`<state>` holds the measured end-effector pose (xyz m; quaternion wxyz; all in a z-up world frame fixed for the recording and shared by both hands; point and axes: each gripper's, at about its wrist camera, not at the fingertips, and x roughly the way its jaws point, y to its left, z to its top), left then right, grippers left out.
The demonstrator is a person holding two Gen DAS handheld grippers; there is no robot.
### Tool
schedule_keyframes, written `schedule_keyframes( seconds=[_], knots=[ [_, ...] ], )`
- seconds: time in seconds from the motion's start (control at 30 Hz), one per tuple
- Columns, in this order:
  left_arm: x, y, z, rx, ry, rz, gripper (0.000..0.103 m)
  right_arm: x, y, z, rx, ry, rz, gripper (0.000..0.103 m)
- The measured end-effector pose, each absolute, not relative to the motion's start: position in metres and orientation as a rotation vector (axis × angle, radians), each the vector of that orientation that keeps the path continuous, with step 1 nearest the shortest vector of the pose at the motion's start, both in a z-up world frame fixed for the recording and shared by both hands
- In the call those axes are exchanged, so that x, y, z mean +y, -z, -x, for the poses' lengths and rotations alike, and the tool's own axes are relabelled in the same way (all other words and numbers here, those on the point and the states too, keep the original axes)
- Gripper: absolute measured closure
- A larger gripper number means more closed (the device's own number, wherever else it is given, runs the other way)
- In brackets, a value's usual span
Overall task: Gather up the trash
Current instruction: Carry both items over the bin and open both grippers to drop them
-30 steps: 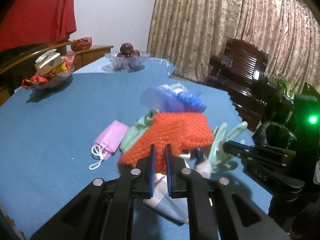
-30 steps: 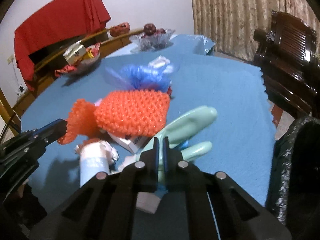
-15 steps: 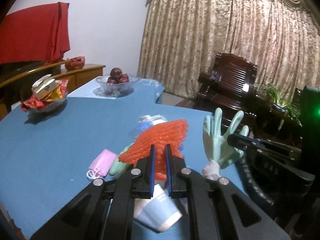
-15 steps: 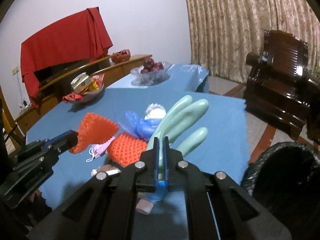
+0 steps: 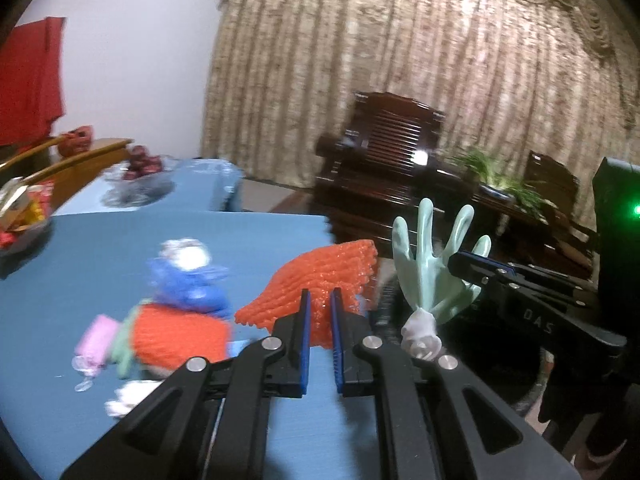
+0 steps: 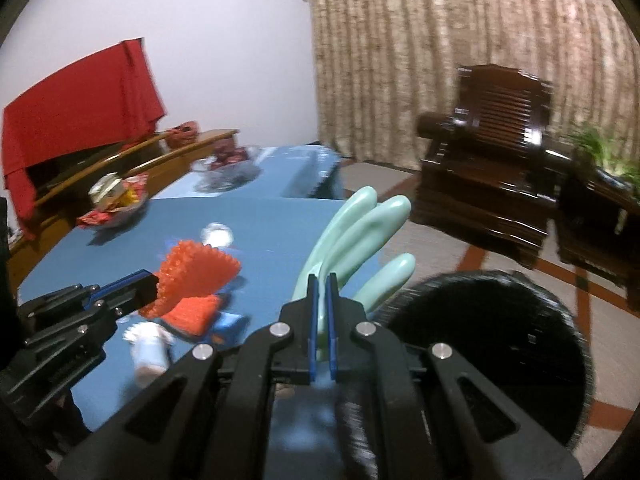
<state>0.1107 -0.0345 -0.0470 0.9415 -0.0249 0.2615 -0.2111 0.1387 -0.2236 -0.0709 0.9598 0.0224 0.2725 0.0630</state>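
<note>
The left tongs are clamped on an orange foam net, the right tongs on a pale green glove, both lifted above the table (blue-covered). The bin, seemingly black-lined, sits just beside.

Premises: a domestic living or dining room. Evidence: floor-length beige patterned curtains, 1 dark carved wooden armchair, a table under a blue cloth, a glass bowl of dark fruit and green potted plants.
</note>
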Motion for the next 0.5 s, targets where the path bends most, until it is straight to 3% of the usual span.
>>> schedule_keyframes(
  seconds=[0.5],
  knots=[
    [-0.17, 0.076, -0.118, 0.614, 0.701, 0.002, 0.094, -0.341, 0.119, -0.1, 0.639, 0.139, -0.082, 0.1]
  ],
)
